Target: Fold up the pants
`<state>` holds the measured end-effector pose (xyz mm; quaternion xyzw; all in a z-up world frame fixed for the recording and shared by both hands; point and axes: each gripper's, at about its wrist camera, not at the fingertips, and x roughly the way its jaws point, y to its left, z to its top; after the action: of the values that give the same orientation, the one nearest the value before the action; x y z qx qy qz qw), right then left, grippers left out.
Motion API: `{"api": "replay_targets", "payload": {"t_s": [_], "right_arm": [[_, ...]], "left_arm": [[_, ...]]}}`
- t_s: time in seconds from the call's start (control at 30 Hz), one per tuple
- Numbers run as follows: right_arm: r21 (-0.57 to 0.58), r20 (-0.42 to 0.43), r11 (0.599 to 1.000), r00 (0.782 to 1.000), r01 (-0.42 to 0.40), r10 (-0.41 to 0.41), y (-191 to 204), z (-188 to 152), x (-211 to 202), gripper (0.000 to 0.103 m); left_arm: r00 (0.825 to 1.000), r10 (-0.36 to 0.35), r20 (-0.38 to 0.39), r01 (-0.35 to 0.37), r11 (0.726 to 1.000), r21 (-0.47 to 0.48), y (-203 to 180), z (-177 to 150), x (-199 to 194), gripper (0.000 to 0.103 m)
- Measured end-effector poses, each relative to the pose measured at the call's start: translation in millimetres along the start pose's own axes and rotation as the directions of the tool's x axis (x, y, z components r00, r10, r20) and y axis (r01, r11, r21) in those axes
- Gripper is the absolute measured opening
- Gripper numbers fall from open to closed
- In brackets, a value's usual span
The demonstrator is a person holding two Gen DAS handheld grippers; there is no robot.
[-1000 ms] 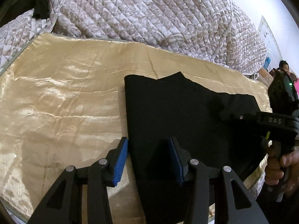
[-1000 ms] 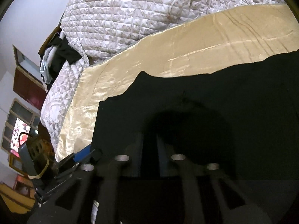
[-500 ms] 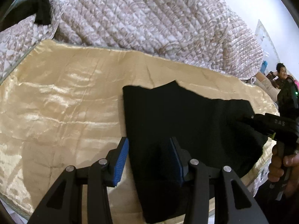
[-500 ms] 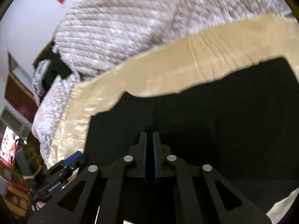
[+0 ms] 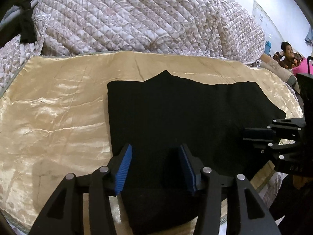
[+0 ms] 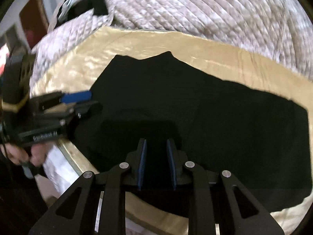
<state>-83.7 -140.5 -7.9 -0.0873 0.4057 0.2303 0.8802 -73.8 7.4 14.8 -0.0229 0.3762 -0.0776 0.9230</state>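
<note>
Black pants lie folded flat on a golden satin sheet, also seen in the right wrist view as the pants on the sheet. My left gripper hovers over the pants' near left part, its jaws opening with nothing pinched between the blue pads. Over the pants' near edge my right gripper has its jaws opening by a narrow gap, gripping no cloth. Each gripper shows in the other's view: the right gripper at the pants' right end, the left gripper at their left end.
A quilted blanket is heaped behind the sheet. Dark clothes lie at the far left corner. A person sits beyond the bed at the right. The bed's front edge runs just under both grippers.
The right gripper has rolled and drawn back from the pants, and its shut jaws have parted. The left gripper has backed off a little with its jaws slightly wider.
</note>
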Motion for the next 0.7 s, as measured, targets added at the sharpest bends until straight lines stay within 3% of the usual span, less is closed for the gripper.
{"api": "replay_targets", "payload": {"t_s": [0.13,0.27,0.43,0.57,0.7], "right_arm": [[0.065,0.034,0.997,0.999,-0.034,0.032,-11,4,-8,0.021],[0.061,0.114,0.997,0.992,-0.051,0.044,-10,9,-19,0.021],[0.074,0.02,0.997,1.0,-0.013,0.011,-9,11,5,0.021],[0.122,0.094,0.992,0.996,-0.021,0.01,-15,23,-5,0.021],[0.129,0.086,0.991,0.996,-0.026,0.015,-13,44,8,0.021]], "left_arm": [[1.0,0.019,-0.006,-0.019,1.0,-0.004,-1,3,-4,0.053],[1.0,0.026,-0.007,-0.026,0.999,-0.027,2,6,-6,0.053],[0.999,0.036,-0.027,-0.037,0.999,-0.019,2,6,-3,0.053],[0.999,0.034,-0.037,-0.035,0.999,-0.017,2,15,0,0.053],[0.997,0.059,-0.049,-0.059,0.998,-0.005,6,34,10,0.053]]}}
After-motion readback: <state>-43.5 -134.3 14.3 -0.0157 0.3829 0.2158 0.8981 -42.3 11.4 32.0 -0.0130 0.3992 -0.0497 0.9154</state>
